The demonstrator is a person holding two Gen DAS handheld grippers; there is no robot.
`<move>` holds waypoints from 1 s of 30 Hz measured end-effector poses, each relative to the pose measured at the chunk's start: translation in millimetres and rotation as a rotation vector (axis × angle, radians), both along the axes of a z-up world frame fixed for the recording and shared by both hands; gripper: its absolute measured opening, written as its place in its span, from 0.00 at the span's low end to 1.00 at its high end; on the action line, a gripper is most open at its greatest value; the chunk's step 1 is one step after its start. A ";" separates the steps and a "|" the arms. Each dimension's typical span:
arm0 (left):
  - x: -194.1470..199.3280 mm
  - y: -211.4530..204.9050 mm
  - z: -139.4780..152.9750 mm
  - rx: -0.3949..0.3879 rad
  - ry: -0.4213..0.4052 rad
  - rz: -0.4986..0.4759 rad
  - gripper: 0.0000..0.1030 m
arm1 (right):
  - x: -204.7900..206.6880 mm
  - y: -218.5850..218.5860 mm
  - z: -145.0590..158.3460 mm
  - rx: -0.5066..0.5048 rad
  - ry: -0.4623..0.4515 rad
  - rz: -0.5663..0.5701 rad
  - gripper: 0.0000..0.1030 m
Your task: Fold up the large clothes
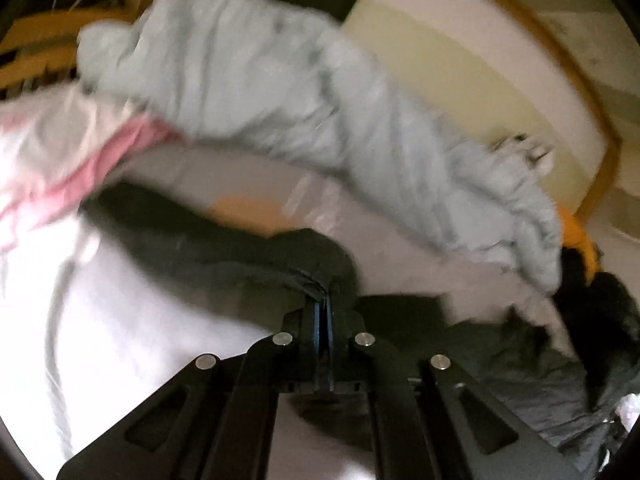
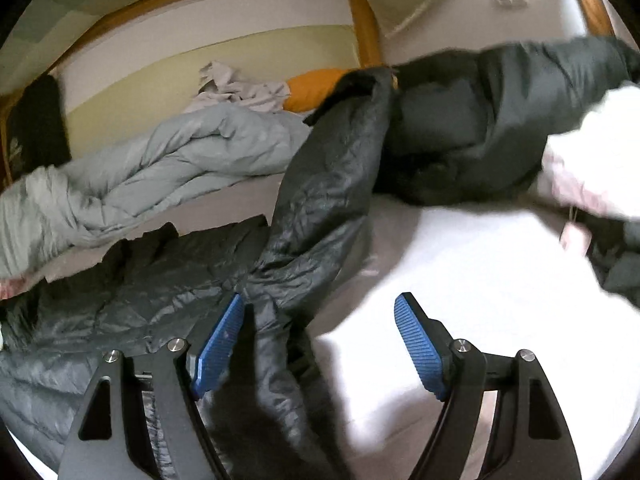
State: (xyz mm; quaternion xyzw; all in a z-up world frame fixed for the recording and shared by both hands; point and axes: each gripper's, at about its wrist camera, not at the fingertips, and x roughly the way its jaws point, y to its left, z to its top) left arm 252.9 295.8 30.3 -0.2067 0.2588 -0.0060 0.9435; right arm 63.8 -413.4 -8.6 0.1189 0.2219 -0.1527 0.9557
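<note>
Left gripper (image 1: 323, 300) is pinching a fold of a dark puffer jacket (image 1: 224, 248), its jaws pressed together on the fabric at the middle of the left wrist view, where the picture is blurring with movement. Right gripper (image 2: 320, 340) is standing wide, its ridged blue pads (image 2: 420, 350) apart, with a crinkled sleeve of the jacket (image 2: 320, 216) hanging down between them; that sleeve is lying close against the left-hand pad while the other pad is showing clear over a white sheet (image 2: 460, 272). From the right wrist view the jacket is stretching across the bed, part of it lifting toward the upper right, where a blurred light shape, possibly a sleeve or hand, is partly covering it, and part of it lying quilted and flat at the lower left. Behind it, a pale grey-blue duvet (image 2: 160, 168) is lying bunched along the far side of the mattress, with a crumpled light cloth (image 2: 236, 88) and an orange pillow (image 2: 316, 84) near the pale yellow wall (image 2: 160, 64). A wooden frame (image 2: 364, 20) is running along the wall above them. In the left wrist view the duvet (image 1: 260, 80) is arching across the top, and a white-and-pink cloth (image 1: 80, 160) is smearing past at the left edge.
</note>
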 end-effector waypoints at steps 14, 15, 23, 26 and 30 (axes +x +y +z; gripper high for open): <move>-56.7 -143.7 93.0 0.046 -0.165 -0.318 0.02 | -16.3 121.0 7.0 -0.156 0.074 0.045 0.77; -60.2 -163.3 89.1 0.070 -0.164 -0.362 0.02 | -14.3 126.0 10.3 -0.152 0.075 0.044 0.77; -48.7 -243.5 29.8 0.006 -0.033 -0.602 0.02 | -23.9 166.7 12.8 -0.118 0.149 0.064 0.77; -51.7 -263.4 10.9 0.056 0.013 -0.637 0.02 | -32.2 173.5 13.8 -0.153 0.150 0.037 0.77; -58.0 -282.3 -0.8 0.102 0.057 -0.679 0.08 | -30.5 178.2 22.2 -0.196 0.159 0.010 0.77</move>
